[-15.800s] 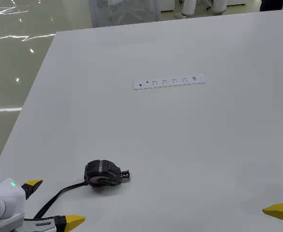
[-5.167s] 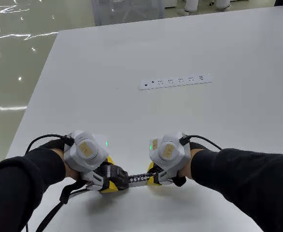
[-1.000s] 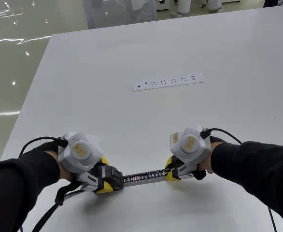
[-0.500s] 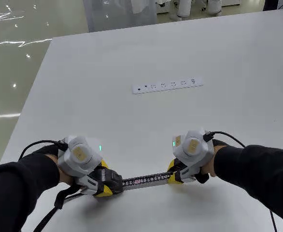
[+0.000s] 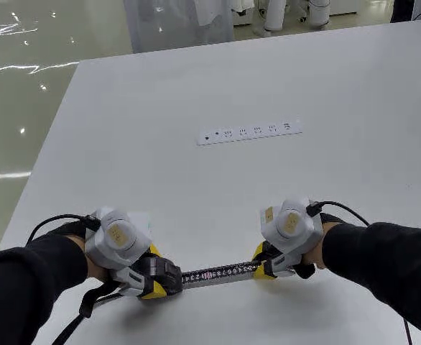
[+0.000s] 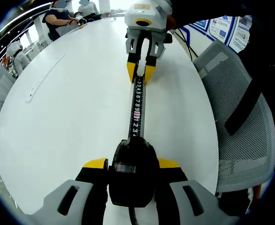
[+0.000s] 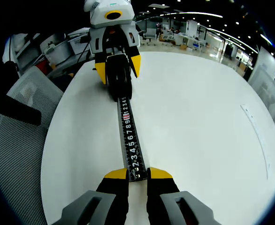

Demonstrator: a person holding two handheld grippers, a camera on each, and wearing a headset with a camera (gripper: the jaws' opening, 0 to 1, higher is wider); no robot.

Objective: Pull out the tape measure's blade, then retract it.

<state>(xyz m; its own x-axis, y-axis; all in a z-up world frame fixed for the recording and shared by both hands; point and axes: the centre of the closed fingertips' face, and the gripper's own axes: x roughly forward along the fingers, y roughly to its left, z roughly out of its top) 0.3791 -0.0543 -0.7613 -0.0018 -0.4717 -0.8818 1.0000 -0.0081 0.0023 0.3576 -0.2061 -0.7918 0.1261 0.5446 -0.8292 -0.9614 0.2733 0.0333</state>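
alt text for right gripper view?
The right gripper, yellow-tipped jaws shut on the end of a black numbered tape measure blade; the blade runs across the white table to its black case, held by the left gripper.

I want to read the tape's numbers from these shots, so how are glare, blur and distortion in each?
Head view: sharp, evenly lit, glare streaks on the floor; blade numbers tiny. Left gripper view: fisheye curves the table edge; the tape measure case is dark, blade numbers legible. Right gripper view: same curving, numbers crisp near the right gripper, bright ceiling lights.
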